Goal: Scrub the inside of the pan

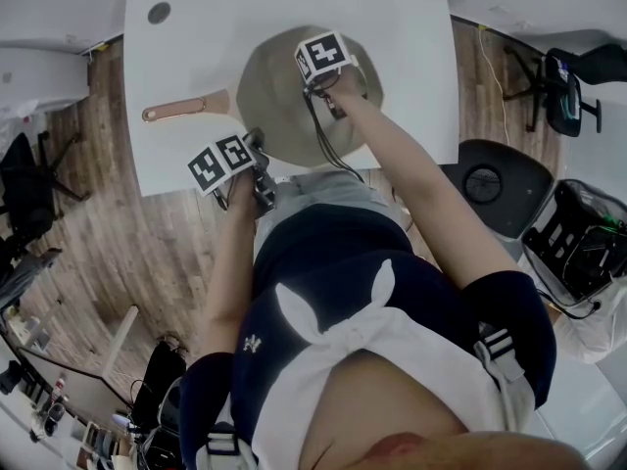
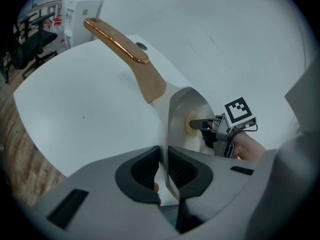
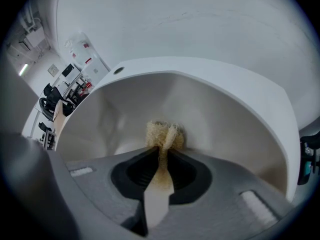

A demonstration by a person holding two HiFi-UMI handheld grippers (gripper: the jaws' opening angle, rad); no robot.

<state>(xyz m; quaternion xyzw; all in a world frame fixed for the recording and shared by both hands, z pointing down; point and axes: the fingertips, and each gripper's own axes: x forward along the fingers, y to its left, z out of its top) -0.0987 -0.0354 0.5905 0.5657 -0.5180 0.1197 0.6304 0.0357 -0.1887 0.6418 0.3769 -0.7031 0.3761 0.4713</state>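
Our left gripper [image 2: 163, 160] is clamping ribbed black pads [image 2: 145, 170] on the thin rim of the round grey pan [image 1: 269, 91], sitting upper centre on the white table [image 1: 402, 27], coppery handle [image 1: 183, 108] pointing left. Our right gripper [image 3: 162, 159], topped by a black-and-white marker cube [image 1: 323, 55], is pinching a coarse yellow sponge [image 3: 162, 133] against the pan's floor.

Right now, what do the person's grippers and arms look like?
Both the left gripper and right gripper have grey bodies with black ribbed pads and a white cube of black square markers. A black cable runs from the right one. Sleeves are short, navy, white-striped.
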